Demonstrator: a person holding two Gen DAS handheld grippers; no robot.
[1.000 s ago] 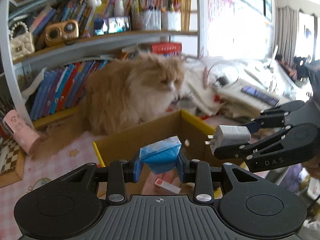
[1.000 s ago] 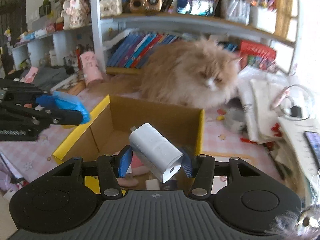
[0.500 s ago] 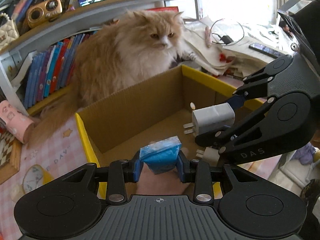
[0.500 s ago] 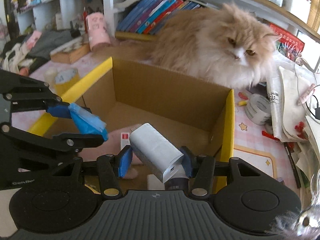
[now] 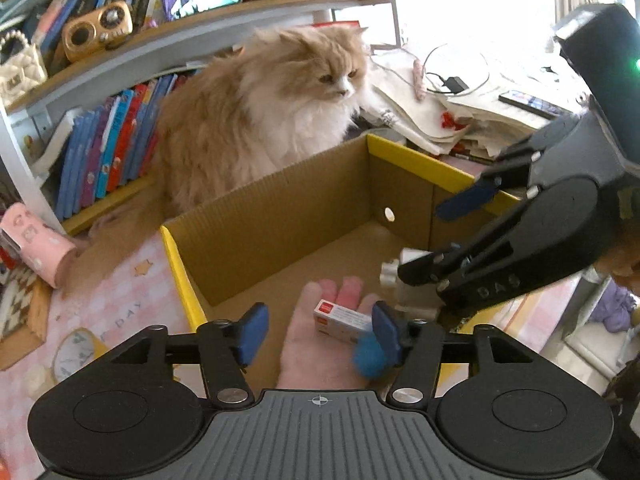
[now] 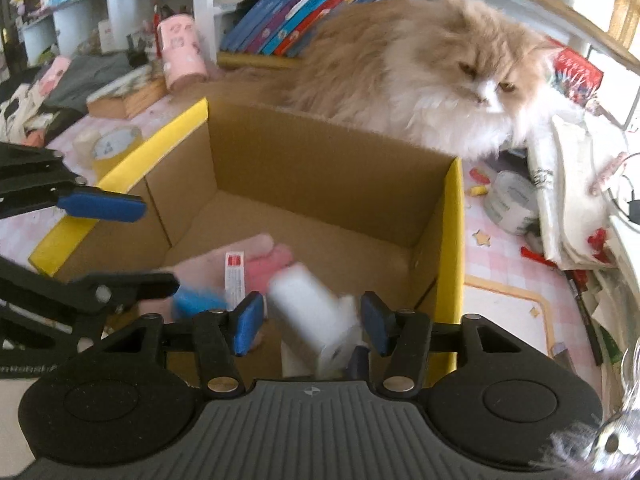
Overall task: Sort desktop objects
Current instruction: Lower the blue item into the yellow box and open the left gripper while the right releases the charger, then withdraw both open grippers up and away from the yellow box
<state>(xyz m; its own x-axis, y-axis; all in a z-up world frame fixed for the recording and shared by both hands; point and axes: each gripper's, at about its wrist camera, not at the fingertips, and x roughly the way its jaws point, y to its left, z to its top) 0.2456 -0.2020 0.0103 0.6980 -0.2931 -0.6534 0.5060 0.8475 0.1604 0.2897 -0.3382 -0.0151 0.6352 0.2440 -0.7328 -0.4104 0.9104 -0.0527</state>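
Note:
An open cardboard box with yellow rims (image 5: 280,216) (image 6: 320,168) stands before both grippers. My left gripper (image 5: 318,332) is open over the box; the blue packet (image 5: 370,356) (image 6: 196,300) is blurred, falling beside its right finger. My right gripper (image 6: 308,320) is open; the white charger plug (image 6: 312,320) (image 5: 404,268) is blurred, dropping between its fingers. A pink hand-shaped item (image 5: 320,344) (image 6: 240,268) with a small white-and-red box (image 5: 340,316) (image 6: 235,276) on it lies in the box.
A fluffy orange-and-white cat (image 5: 264,112) (image 6: 420,76) sits right behind the box. Bookshelves (image 5: 100,140) are behind it. A tape roll (image 6: 112,144), a pink cylinder (image 6: 180,52), a grey tin (image 6: 510,200) and piled papers (image 5: 460,112) surround the box.
Both grippers have opened over the box. The blue packet and the white charger, held before, are released and falling into the box.

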